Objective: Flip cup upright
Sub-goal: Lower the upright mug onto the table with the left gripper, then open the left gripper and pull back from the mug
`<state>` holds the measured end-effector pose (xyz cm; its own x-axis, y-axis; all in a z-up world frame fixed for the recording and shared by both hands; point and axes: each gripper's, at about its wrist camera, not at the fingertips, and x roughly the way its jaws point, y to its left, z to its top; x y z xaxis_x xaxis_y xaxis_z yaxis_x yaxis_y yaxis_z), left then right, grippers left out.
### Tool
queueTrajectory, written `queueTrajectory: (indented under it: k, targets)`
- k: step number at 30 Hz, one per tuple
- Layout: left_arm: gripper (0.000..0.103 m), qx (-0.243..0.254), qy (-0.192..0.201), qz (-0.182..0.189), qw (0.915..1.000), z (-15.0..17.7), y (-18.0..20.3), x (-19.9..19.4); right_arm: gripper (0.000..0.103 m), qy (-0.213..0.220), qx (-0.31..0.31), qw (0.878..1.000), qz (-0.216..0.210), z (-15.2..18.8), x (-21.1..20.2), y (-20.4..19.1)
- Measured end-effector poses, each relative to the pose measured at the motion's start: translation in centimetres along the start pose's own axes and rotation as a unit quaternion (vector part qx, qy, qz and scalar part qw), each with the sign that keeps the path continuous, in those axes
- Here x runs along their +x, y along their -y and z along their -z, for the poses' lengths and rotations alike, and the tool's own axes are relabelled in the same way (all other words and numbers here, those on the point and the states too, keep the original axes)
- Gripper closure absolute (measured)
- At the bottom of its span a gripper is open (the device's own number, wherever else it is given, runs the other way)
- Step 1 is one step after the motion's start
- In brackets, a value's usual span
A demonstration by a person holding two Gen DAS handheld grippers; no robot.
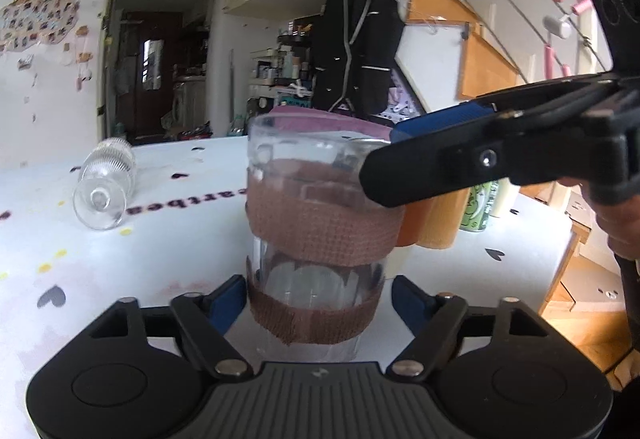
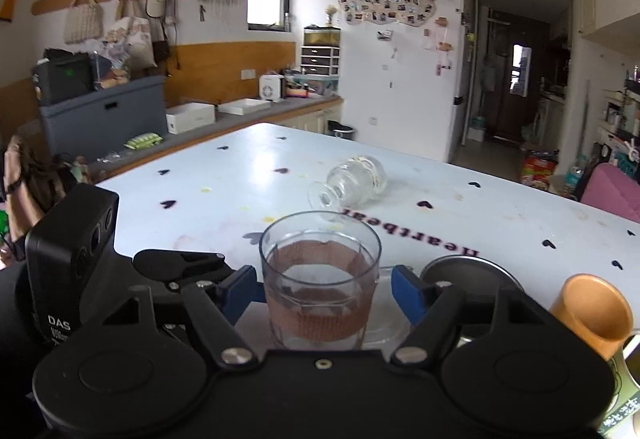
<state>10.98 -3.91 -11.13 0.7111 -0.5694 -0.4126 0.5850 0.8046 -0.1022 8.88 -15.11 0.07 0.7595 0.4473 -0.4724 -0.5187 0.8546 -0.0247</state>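
Note:
A clear cup (image 1: 316,235) wrapped in brown tape bands stands upright on the white table, mouth up. It also shows in the right wrist view (image 2: 320,279). My left gripper (image 1: 319,299) is open, its blue pads on either side of the cup's base with gaps. My right gripper (image 2: 324,297) is open too, its pads flanking the cup without touching. The right gripper shows from the side in the left wrist view (image 1: 394,155), by the cup's rim.
A clear glass bottle (image 1: 105,187) lies on its side on the table (image 1: 168,259); it also shows in the right wrist view (image 2: 352,183). Orange cups (image 1: 430,219), a green can (image 1: 480,209) and a round metal lid (image 2: 472,271) stand to the right. The table edge (image 1: 568,239) is at right.

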Motion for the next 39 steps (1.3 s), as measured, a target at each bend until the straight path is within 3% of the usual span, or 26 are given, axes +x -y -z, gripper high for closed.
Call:
queueTrajectory:
  k: [15, 27, 31, 39]
  targets:
    - [0.029, -0.076, 0.025, -0.114, 0.9903, -0.5, 1.8, 2.1, 0.030, -0.005, 0.006, 1.000, 0.020, -0.5, 3.0, 0.6]
    - [0.029, -0.079, 0.026, -0.129, 0.9881, -1.0, 1.5, 3.1, 0.032, 0.001, 0.012, 1.000, 0.021, -0.9, 4.2, 1.4]
    - [0.016, -0.104, 0.020, -0.117, 0.9875, -1.4, 0.9, 1.8, 0.031, 0.003, 0.016, 1.000, 0.014, -0.9, 3.9, 1.4]
    - [0.007, -0.096, 0.038, -0.164, 0.9811, -2.7, 1.3, -3.4, 0.028, 0.042, 0.052, 0.997, 0.026, -0.5, 0.4, 2.1]
